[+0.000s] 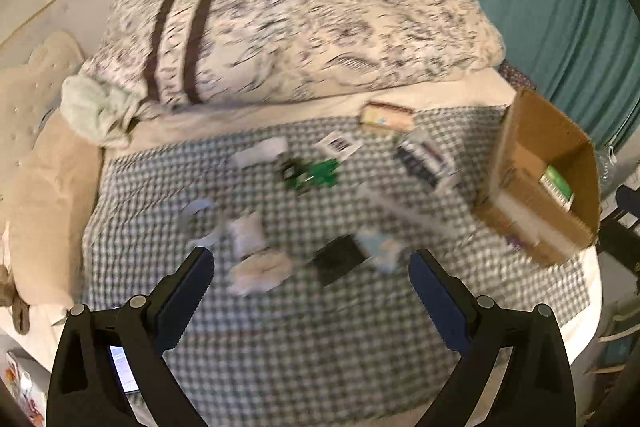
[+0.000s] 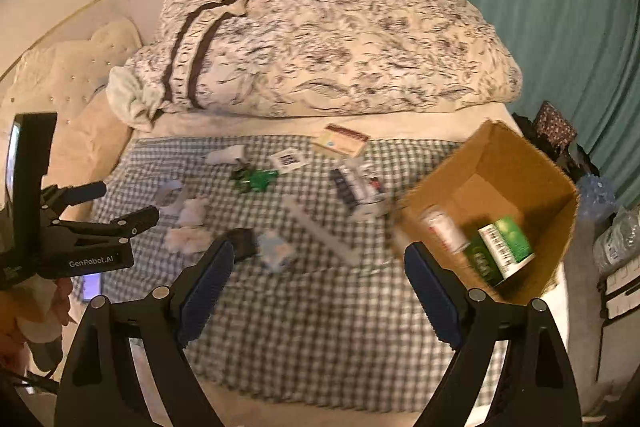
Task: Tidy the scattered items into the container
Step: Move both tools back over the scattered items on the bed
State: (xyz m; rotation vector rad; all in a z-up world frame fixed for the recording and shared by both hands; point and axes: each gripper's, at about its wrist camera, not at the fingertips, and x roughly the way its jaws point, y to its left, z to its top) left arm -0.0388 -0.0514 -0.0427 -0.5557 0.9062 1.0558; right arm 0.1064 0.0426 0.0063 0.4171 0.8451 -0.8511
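Observation:
Several small items lie scattered on a checked blanket (image 1: 280,347): a green packet (image 1: 320,175), a tan flat box (image 1: 386,117), a dark striped pack (image 1: 424,159), a black card (image 1: 340,259), white wads (image 1: 260,269). A cardboard box (image 1: 536,187) stands at the right, with a green carton (image 2: 500,251) and a white tube (image 2: 444,231) inside. My left gripper (image 1: 312,267) is open and empty above the blanket's near part; it also shows at the left of the right wrist view (image 2: 128,203). My right gripper (image 2: 320,259) is open and empty, beside the box.
A rolled floral duvet (image 1: 320,27) lies across the back of the bed. A beige pillow (image 1: 44,207) lies at the left. A teal curtain (image 1: 540,7) hangs at the right. Plastic bottles (image 2: 616,235) stand by the bed's right side.

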